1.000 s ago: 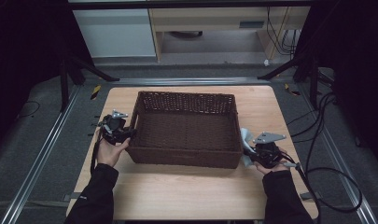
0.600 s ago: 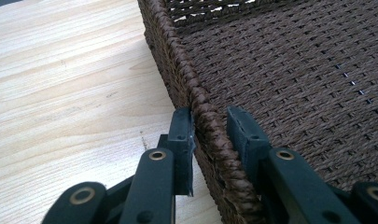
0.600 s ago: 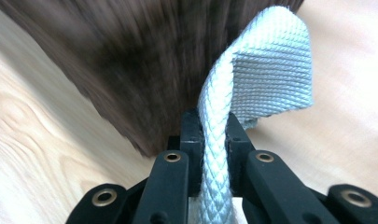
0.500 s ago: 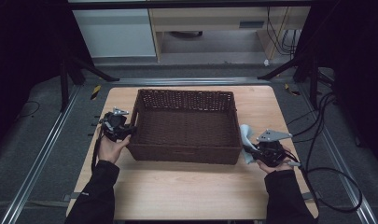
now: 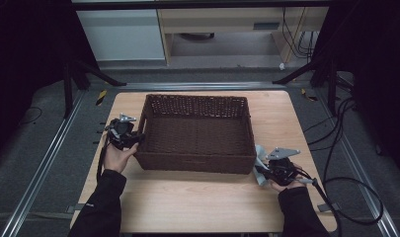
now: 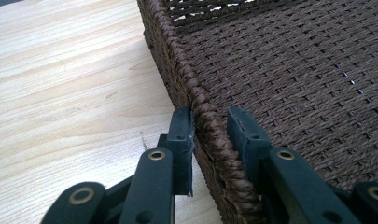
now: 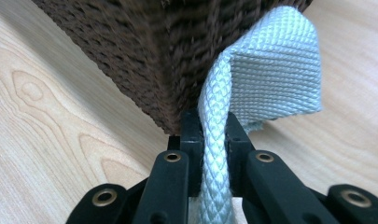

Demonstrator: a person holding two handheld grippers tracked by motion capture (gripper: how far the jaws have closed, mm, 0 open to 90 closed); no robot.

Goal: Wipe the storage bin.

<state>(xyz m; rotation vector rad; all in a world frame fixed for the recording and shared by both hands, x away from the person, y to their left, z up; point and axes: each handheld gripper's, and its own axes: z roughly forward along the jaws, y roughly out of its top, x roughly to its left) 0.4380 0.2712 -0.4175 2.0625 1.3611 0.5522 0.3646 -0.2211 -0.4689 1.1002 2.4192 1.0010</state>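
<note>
1. The dark brown wicker basket (image 5: 197, 133) sits in the middle of the light wooden surface (image 5: 187, 202), open side up and with nothing showing inside it. That leaves it ready to take something in.

2. The left claw (image 5: 134, 139) straddles the basket's left rim (image 6: 200, 100), one jaw outside the wall and one inside. The outer jaw touches the braided edge, while the inner one stands slightly off it, so the hold looks loose rather than a firm pinch. I judge it is there to steady the basket while the other hand works.

3. The right claw (image 5: 264, 170) is clamped tight on a folded pale blue-white waffle-weave cloth (image 7: 266, 70), just beside the basket's near right corner (image 7: 149, 70). The cloth stands up between the jaws and curls over at the top, brushing the wicker.

4. Holding the cloth by a folded edge keeps it bundled. The likely aim is to lift it over the wall and into the basket; it is not yet inside.
</note>
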